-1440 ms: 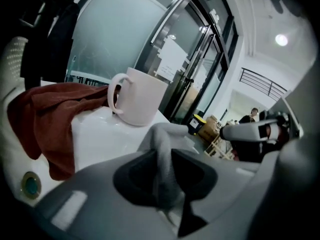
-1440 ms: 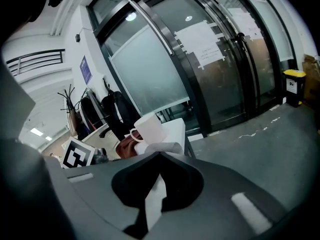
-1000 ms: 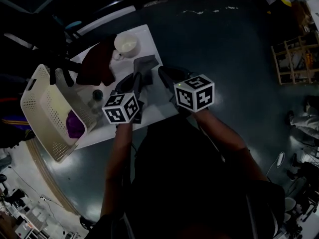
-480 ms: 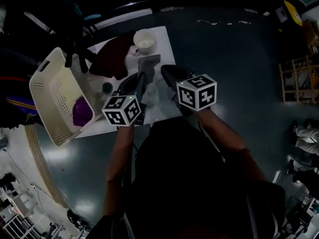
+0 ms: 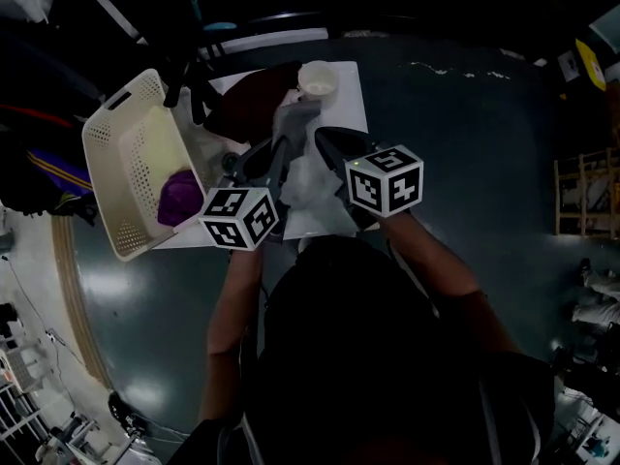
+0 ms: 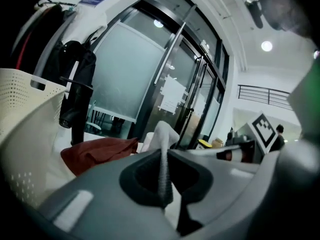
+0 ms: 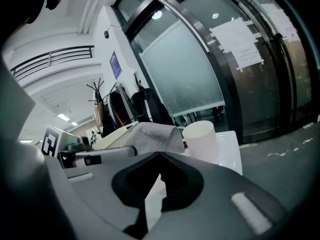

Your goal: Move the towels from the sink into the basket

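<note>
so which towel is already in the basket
The purple cloth towel, inside the cream perforated plastic basket. The dark red cloth towel lies outside it; the grey cloth towel is pinched in the left tongs.

The floor (image 5: 465, 114) is dark and glossy. Tall curved glass doors (image 6: 145, 79) with frosted panels carry taped paper notices (image 7: 240, 44). A railed balcony (image 7: 55, 59) runs above.
</note>
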